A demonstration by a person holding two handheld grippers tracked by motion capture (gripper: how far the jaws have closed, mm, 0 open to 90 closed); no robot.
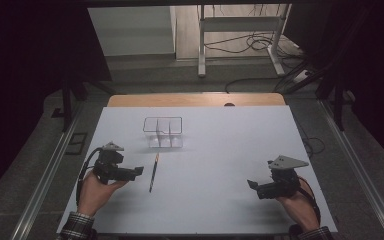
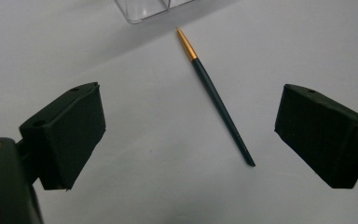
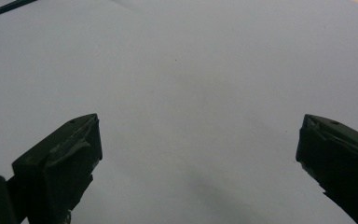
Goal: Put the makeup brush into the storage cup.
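Nearest the person, at the front of the white counter (image 1: 215, 150), both hands rest on the surface, each holding a black two-jaw tool. The left tool (image 1: 138, 171) sits at the left side, pointing toward the middle of the counter, its jaws spread wide with nothing between them. In the left gripper view the two black jaws stand far apart at the bottom corners, and the bare counter lies between them. The right tool (image 1: 251, 184) sits at the right side, well apart from the left one, and points back toward the middle. Its jaws are also spread wide and hold nothing; the right gripper view shows plain white surface between them.

Just beyond the left tool lies a slim dark-green paintbrush with a gold ferrule (image 2: 216, 97). It lies flat on the counter, free of both tools, running nearly front to back in the high view (image 1: 153, 172). Its gold end points away from the person and its dark handle end lies closer to the left tool's jaws. It sits just to the right of that tool.

Farther on, near the gold end of the brush but not touching it, stands a clear plastic box with inner dividers (image 1: 163, 132).
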